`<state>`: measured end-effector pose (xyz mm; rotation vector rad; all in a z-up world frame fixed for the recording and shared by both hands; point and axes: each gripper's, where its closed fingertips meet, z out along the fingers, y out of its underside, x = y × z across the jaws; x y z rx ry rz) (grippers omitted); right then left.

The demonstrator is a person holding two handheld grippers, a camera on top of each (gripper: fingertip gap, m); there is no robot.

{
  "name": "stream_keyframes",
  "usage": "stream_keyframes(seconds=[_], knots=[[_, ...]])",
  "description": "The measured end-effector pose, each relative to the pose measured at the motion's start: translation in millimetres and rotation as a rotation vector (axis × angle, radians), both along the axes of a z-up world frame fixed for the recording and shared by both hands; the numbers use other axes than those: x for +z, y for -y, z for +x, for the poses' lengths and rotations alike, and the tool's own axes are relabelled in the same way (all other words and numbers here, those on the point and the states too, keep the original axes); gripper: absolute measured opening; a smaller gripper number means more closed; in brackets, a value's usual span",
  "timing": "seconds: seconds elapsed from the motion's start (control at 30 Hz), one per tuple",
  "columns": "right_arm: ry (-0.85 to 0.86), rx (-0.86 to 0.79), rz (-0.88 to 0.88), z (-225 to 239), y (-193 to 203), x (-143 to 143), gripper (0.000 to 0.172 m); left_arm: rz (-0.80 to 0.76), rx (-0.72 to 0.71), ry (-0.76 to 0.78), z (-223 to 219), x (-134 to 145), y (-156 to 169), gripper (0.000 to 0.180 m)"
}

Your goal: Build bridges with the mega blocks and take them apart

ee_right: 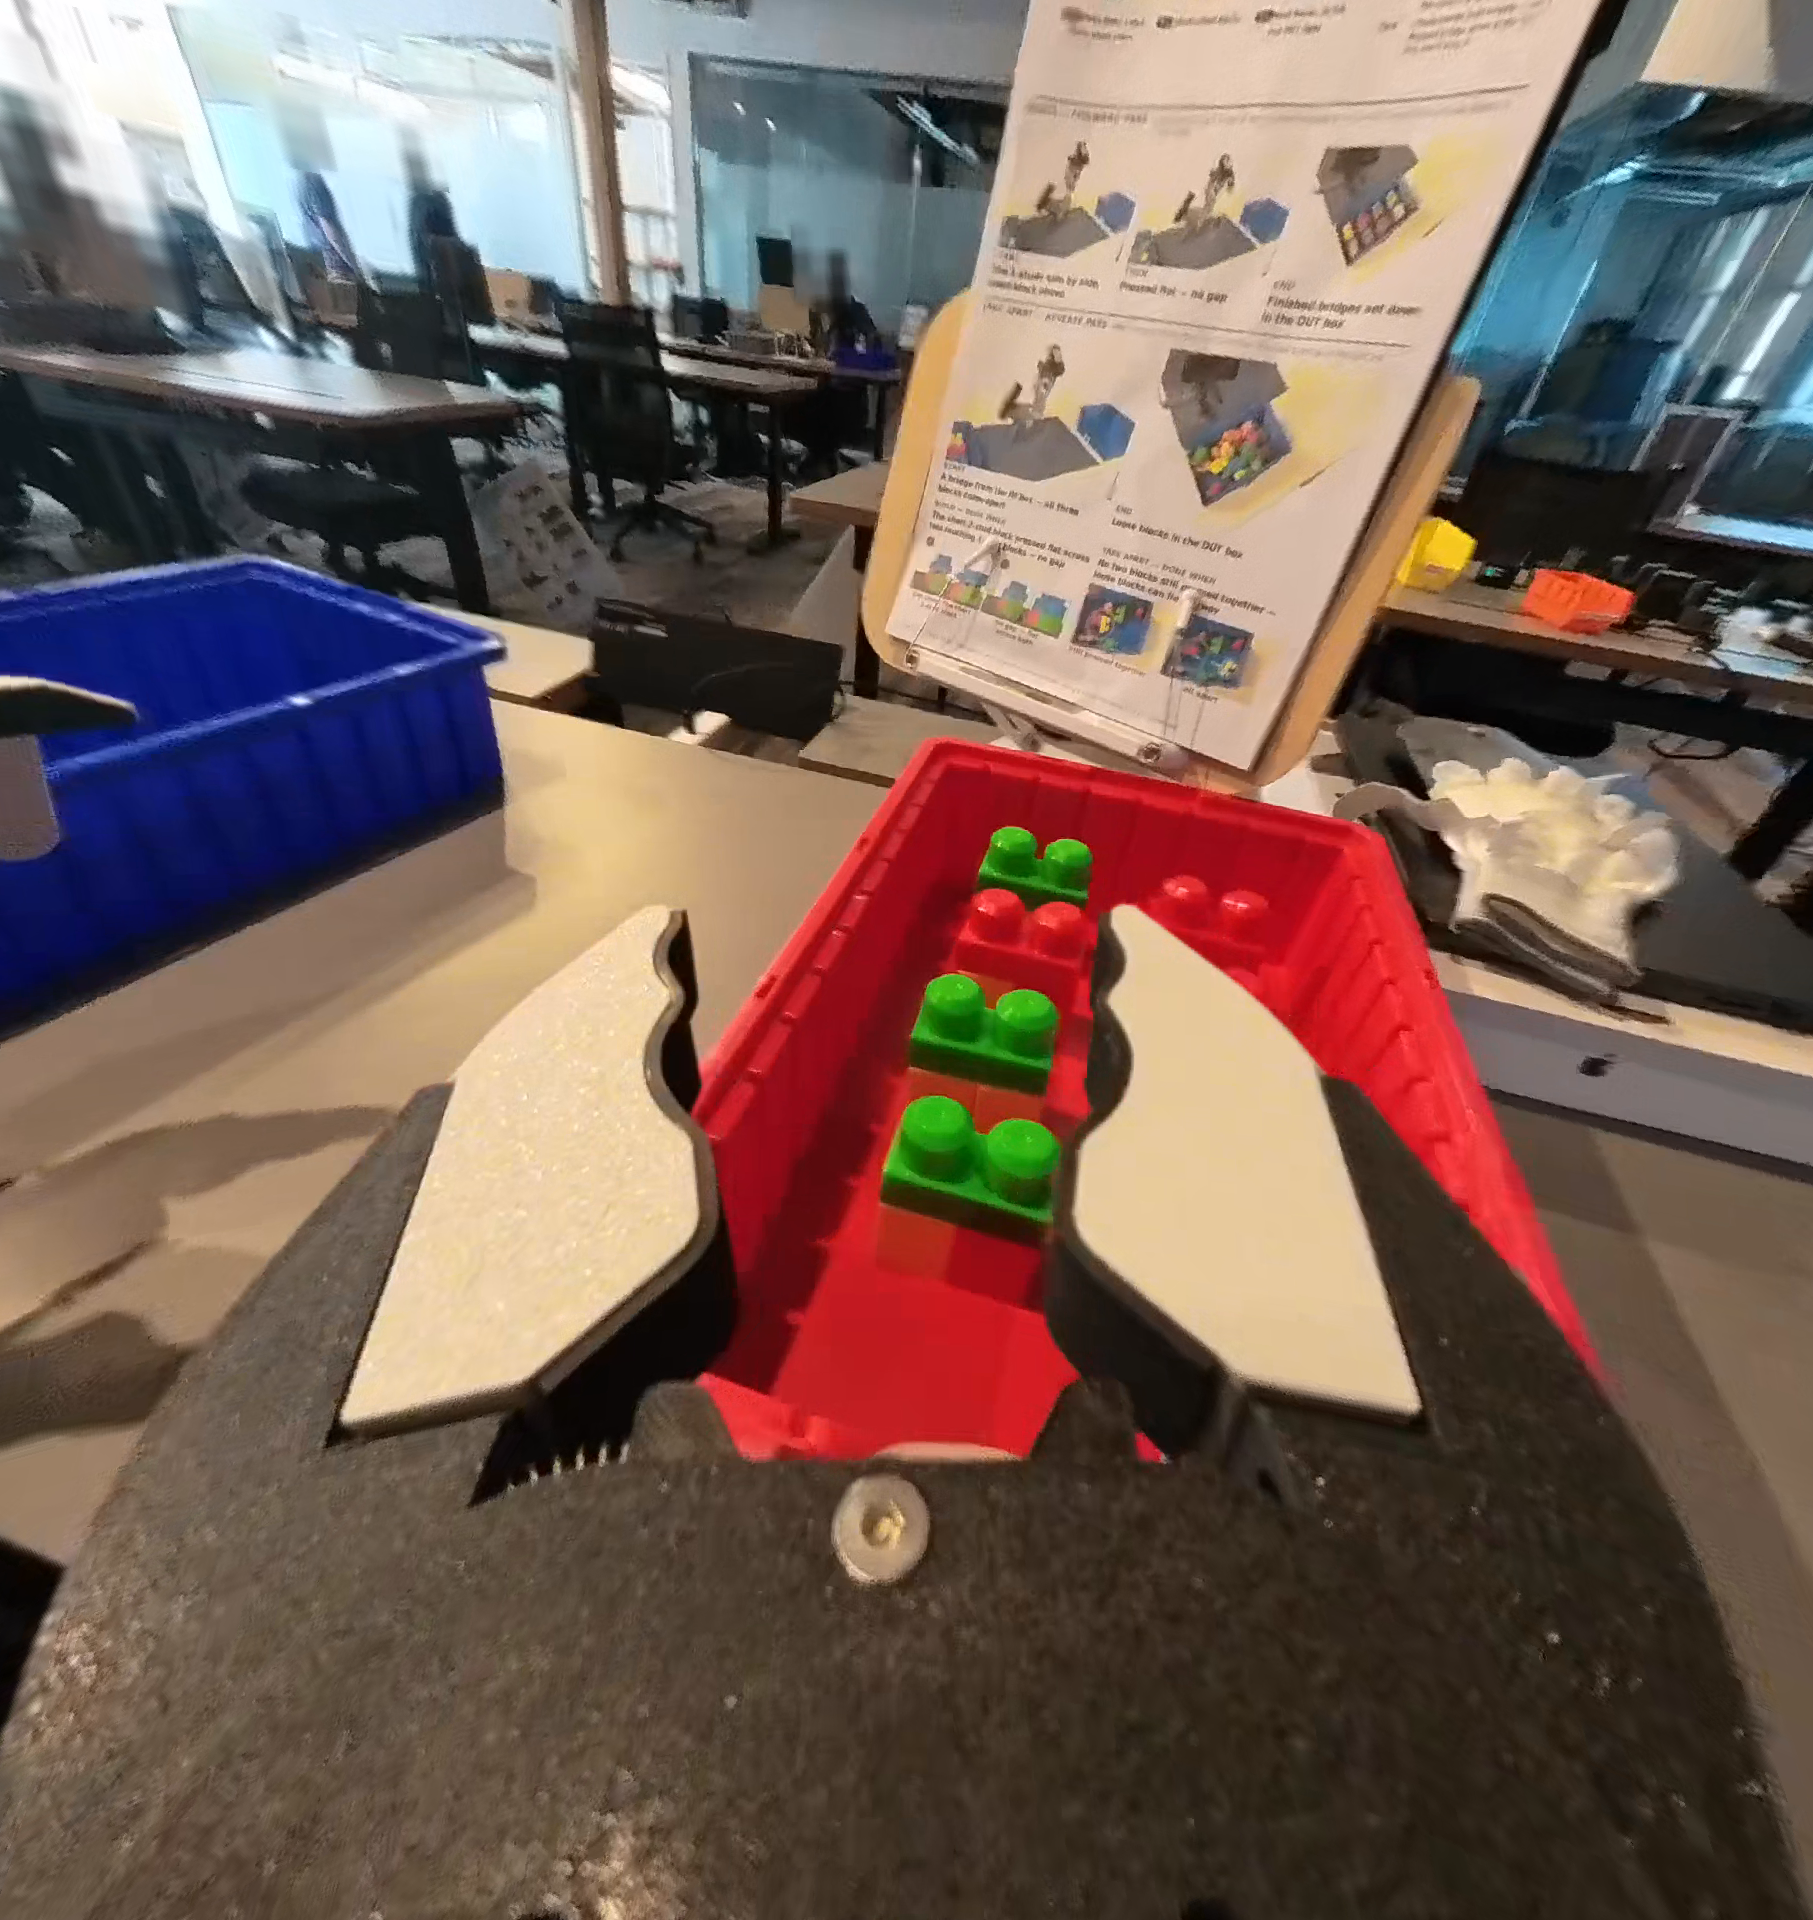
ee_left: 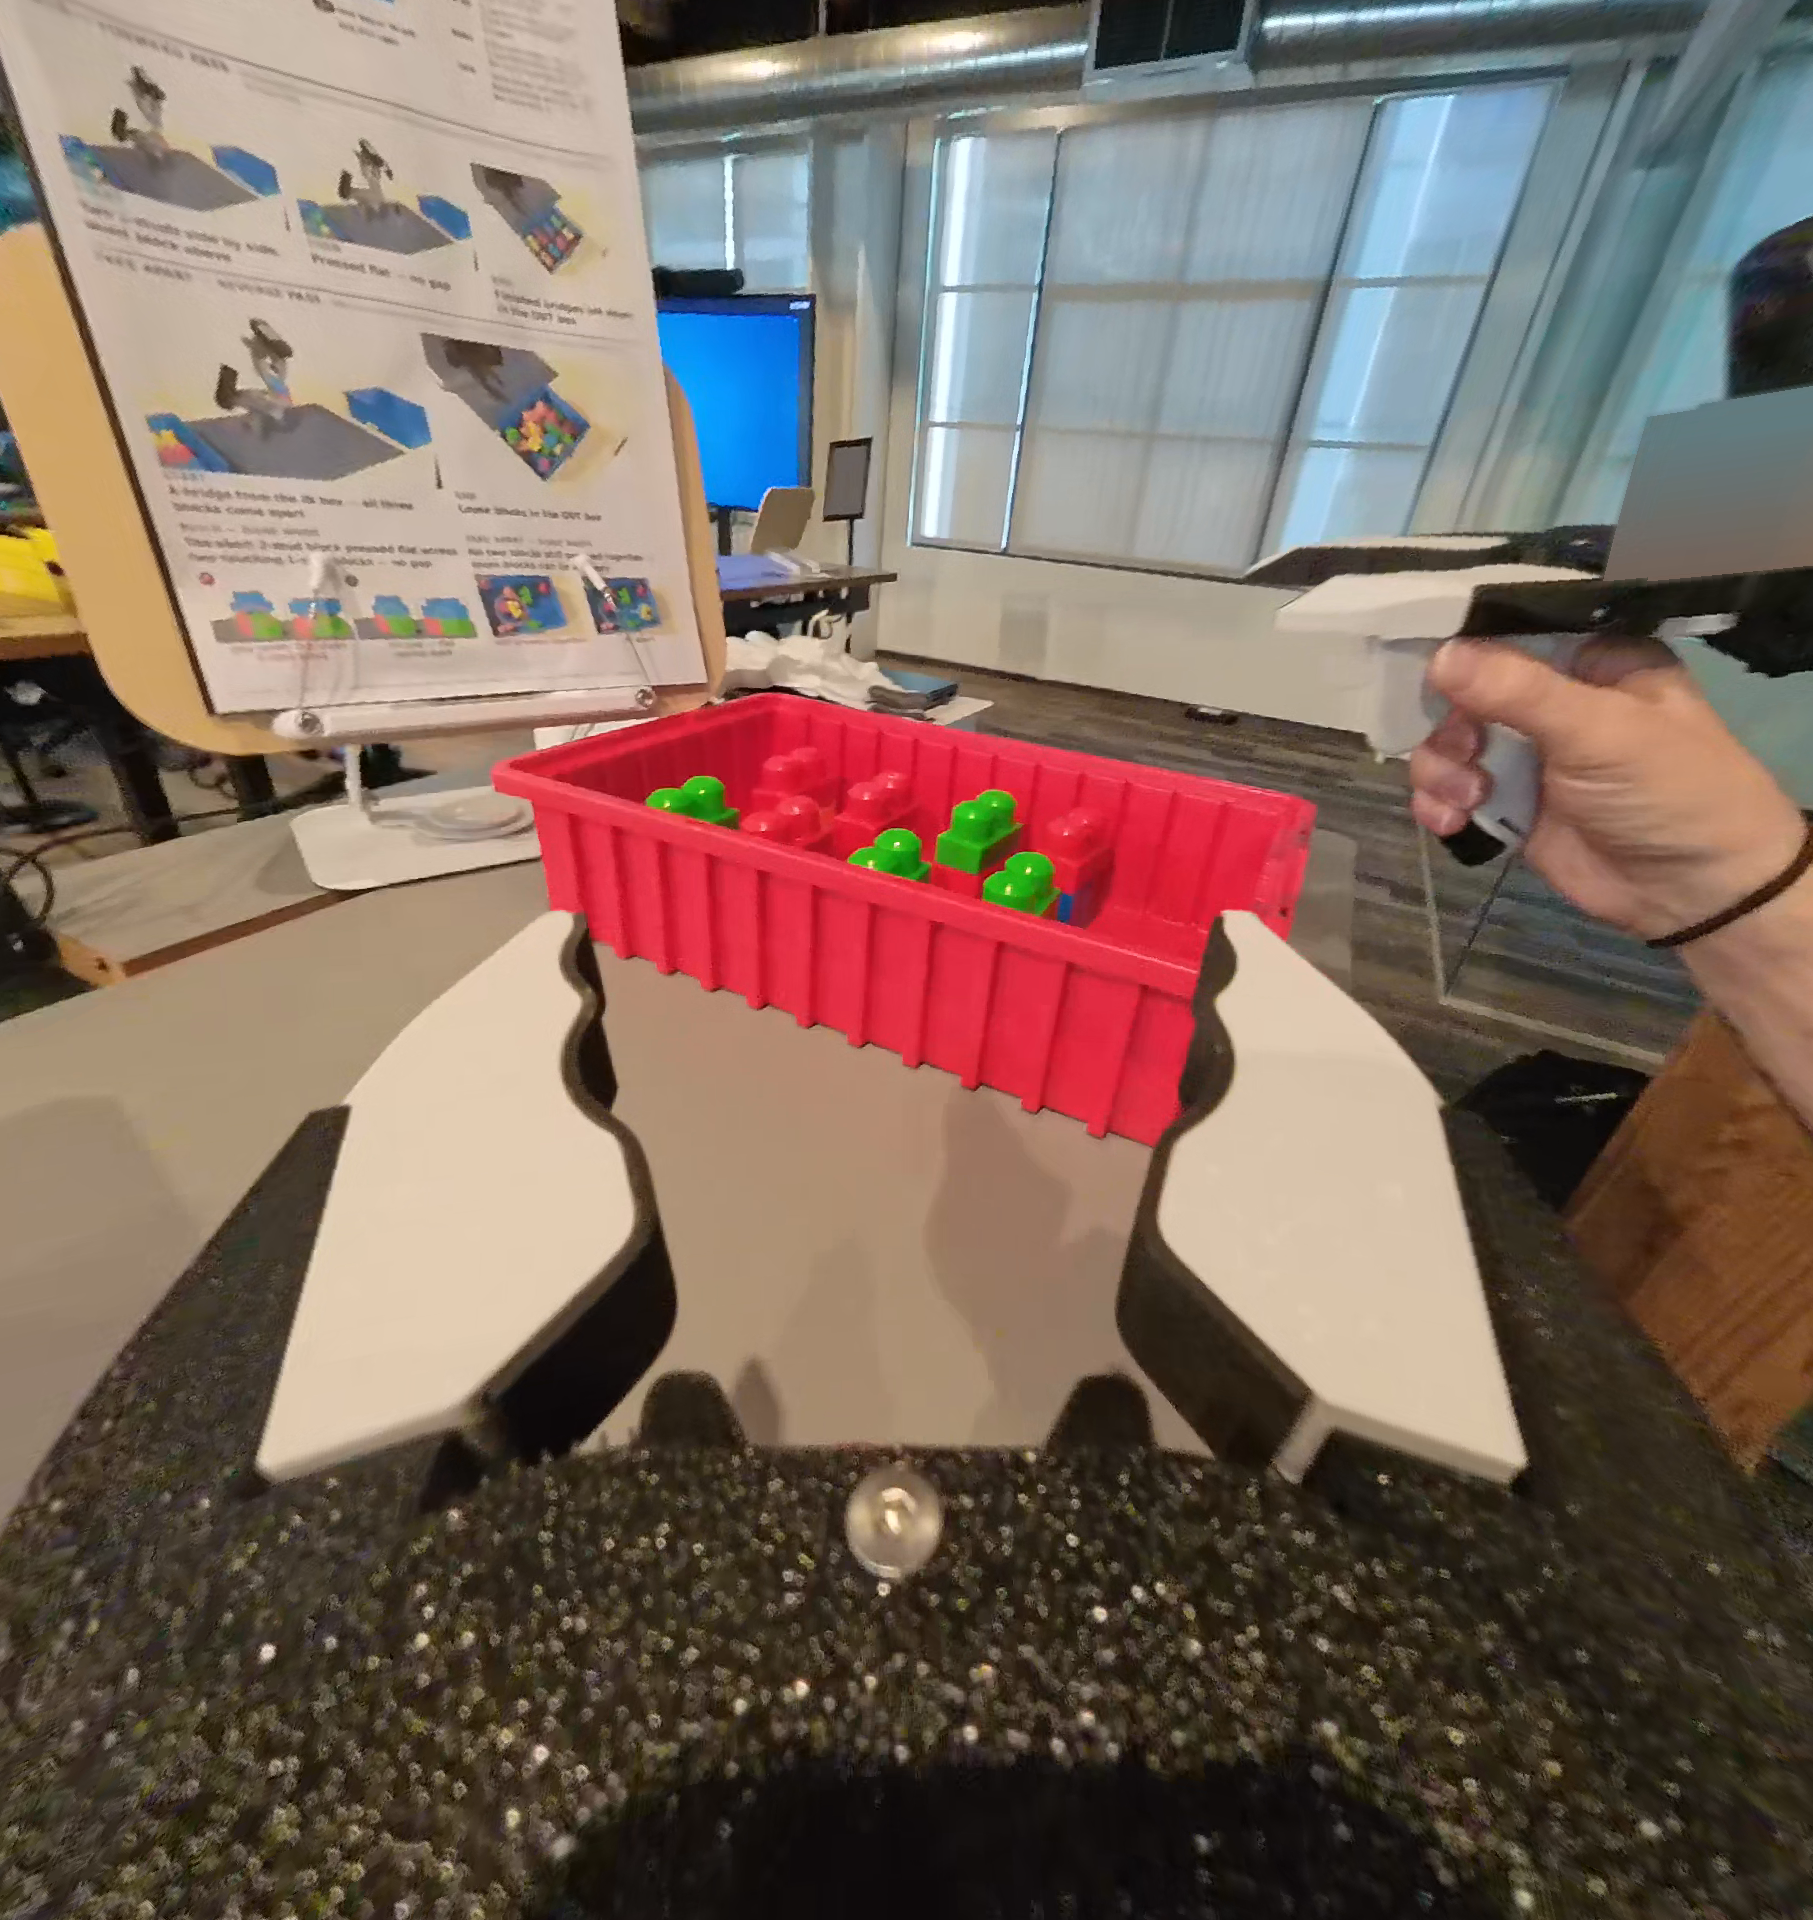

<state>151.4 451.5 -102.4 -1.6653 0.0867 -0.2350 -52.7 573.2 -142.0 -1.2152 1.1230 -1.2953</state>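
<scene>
Right tool point(ee_right: 894, 925) spread above red bin point(ee_right: 777, 1049)—left tool point(ee_left: 897, 935) wider—both bare.

You have one text-bearing item of note: a printed instruction sheet point(ee_left: 362, 343) clipped to a wooden stand point(ee_right: 1401, 582) behind the red bin point(ee_left: 881, 966). It carries headings, captions and small illustrated panels; its wording is not reproduced here. In the right wrist view, a small dark logo mark point(ee_right: 1591, 1065) sits on the white box at your right.
</scene>
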Motion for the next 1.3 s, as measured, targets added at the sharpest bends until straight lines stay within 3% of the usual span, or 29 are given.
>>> stream_keyframes(seconds=[0.17, 0.3, 0.47, 0.53, 0.63, 0.73, 0.83, 0.97, 1.03, 1.1, 1.2, 1.3], knots=[[0.045, 0.105, -0.009, -15.5, -20.7, -15.4, 0.067, 0.158, -0.051, 0.015, -0.1, -6.2, 14.6, 0.098], [-0.027, 0.191, -0.032, -25.7, -40.4, -32.9, 0.067, 0.178, -0.082, -0.047, 3.7, -21.0, 22.4, 0.097], [-0.029, 0.216, -0.072, -30.4, -43.5, -43.4, 0.071, 0.069, -0.071, -0.001, -7.1, -13.4, 6.5, 0.099], [-0.044, 0.243, -0.111, -35.1, -45.4, -38.3, 0.071, 0.004, -0.083, -0.032, -7.3, -25.0, 1.8, 0.102], [-0.044, 0.267, -0.01, -42.4, -45.5, -10.7, 0.067, -0.093, -0.106, -0.046, -13.9, -30.6, -1.3, 0.102], [-0.1, 0.294, -0.052, -51.3, -47.9, -31.8, 0.066, -0.104, -0.094, -0.034, -24.9, -37.1, 0.4, 0.104], [-0.188, 0.334, -0.075, -55.8, -47.8, -55.5, 0.066, -0.004, -0.079, -0.074, -26.0, -40.4, 3.0, 0.104], [-0.148, 0.383, -0.061, -63.7, -50.6, -33.0, 0.068, 0.058, -0.145, -0.041, -8.6, -13.2, 29.3, 0.103], [-0.141, 0.397, -0.024, -64.5, -45.4, -4.1, 0.068, 0.091, -0.155, -0.118, 7.4, 3.7, 36.1, 0.104], [-0.162, 0.424, 0.054, -66.6, -34.8, 24.0, 0.069, 0.101, -0.16, -0.112, 14.3, 32.9, 45.7, 0.102], [-0.112, 0.375, 0.065, -55.3, -21.7, 39.4, 0.068, 0.075, -0.184, -0.028, 10.9, 72.2, 69.2, 0.097], [-0.176, 0.384, 0.118, -52.9, -7.4, 43.9, 0.067, 0.156, -0.164, -0.02, 8.7, 72.5, 88.9, 0.092]])
